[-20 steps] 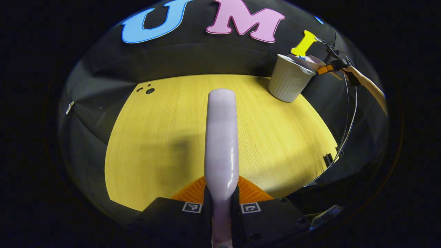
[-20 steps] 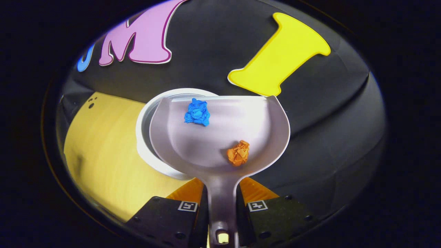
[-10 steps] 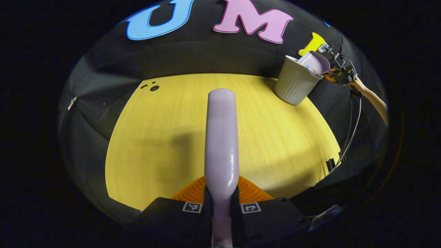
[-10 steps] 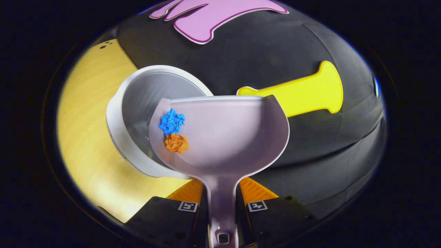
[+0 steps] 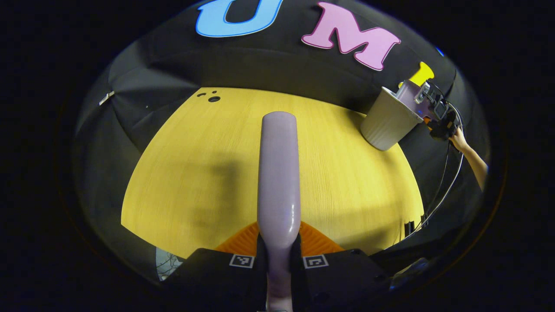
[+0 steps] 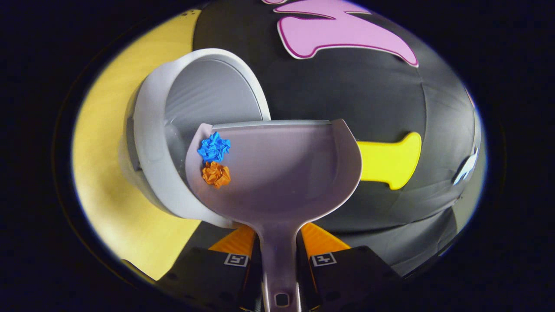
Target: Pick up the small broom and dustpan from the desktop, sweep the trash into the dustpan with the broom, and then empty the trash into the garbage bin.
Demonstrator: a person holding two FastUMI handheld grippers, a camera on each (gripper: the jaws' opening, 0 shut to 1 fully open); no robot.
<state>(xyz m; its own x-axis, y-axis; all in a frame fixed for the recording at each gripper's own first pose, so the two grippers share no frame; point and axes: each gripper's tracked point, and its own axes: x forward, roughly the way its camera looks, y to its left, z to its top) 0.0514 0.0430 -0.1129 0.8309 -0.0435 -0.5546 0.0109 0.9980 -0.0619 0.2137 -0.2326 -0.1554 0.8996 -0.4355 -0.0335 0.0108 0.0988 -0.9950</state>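
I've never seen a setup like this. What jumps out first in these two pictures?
In the right gripper view, two crumpled paper balls, one bright blue and one orange, sit at the left edge of a pale lilac plastic dustpan tipped over a white ribbed garbage bin. In the left gripper view, the pale lilac broom handle juts up the middle over a yellow wooden desktop, with that bin at the far right corner.
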